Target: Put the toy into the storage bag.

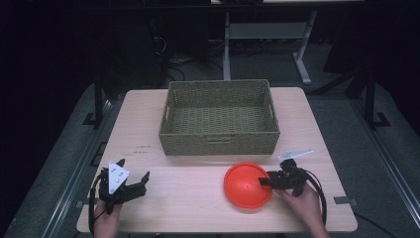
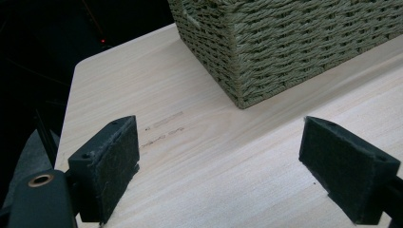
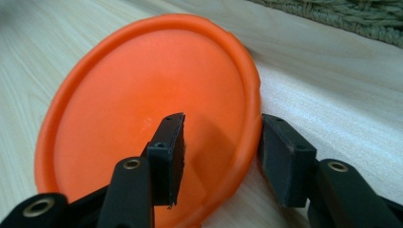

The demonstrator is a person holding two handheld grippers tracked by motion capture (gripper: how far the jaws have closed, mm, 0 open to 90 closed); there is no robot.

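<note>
The orange plate [image 3: 142, 95] looks like smooth, slightly glossy plastic. The basket [image 1: 219, 119] is rough woven fibre; the table [image 1: 188, 198] is pale matt wood.

I'm working in a lab-like room — a bare pale wooden table [image 1: 198, 208] on grey carpet, dark all round, with a white desk frame [image 1: 302, 59] and trailing cables [image 1: 171, 64] behind.
</note>
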